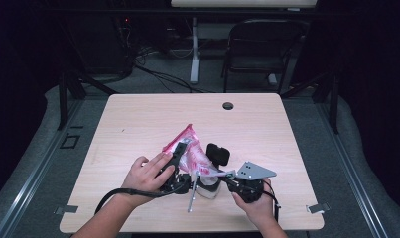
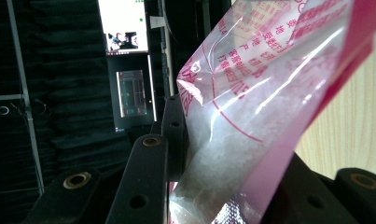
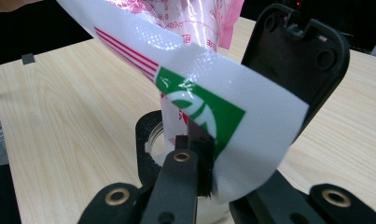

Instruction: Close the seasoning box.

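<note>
A clear plastic bag (image 1: 191,148) with pink edges and red print holds white grains and stands tilted up over the table's middle. My left gripper (image 1: 179,151) is shut on the bag's side; in the left gripper view the bag (image 2: 251,107) is between the black jaws of that gripper (image 2: 232,154). My right gripper (image 1: 226,175) is shut on the bag's lower flap, white with a green logo (image 3: 199,100), which crosses that gripper (image 3: 232,121). Under the flap stands an open jar (image 3: 153,140) with white contents, seen from above as the jar (image 1: 207,191).
A black lid (image 1: 218,154) lies on the wooden table (image 1: 138,124) just behind the jar. A thin metal piece (image 1: 191,199) rests beside the jar near the front edge. A cable hole (image 1: 228,105) sits at the far edge. A chair (image 1: 259,49) stands behind the table.
</note>
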Demonstrator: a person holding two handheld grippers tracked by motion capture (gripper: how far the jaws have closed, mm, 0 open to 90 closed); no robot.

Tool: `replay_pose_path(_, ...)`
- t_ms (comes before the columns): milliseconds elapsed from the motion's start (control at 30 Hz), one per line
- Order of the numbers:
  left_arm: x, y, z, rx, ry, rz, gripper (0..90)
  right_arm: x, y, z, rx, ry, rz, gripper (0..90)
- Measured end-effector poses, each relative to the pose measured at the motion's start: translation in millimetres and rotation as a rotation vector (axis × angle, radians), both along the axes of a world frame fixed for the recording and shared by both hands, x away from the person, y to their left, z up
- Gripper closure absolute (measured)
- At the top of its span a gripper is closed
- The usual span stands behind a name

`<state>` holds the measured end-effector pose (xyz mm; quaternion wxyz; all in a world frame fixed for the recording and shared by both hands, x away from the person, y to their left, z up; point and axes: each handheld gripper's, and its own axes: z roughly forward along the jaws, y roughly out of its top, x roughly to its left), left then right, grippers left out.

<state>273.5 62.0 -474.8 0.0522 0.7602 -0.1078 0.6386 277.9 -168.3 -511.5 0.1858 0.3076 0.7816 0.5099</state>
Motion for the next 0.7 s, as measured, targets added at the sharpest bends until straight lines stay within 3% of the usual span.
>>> replay_pose_path(267,0.0,0.0,0.2,-0.008,0.004,0.001,75.0,0.1,-0.2,-0.1,-0.001,0.001,0.0,89.8)
replay_pose_path(400,-0.3,0.0,1.9,-0.002,-0.015,-0.009,75.1,0.1,0.1,-0.1,0.0,0.0,0.002,89.8)
replay_pose_path(700,-0.5,0.2,2.0,-0.008,-0.004,-0.003,75.1,0.1,1.1,-0.7,0.0,0.0,0.003,89.8)
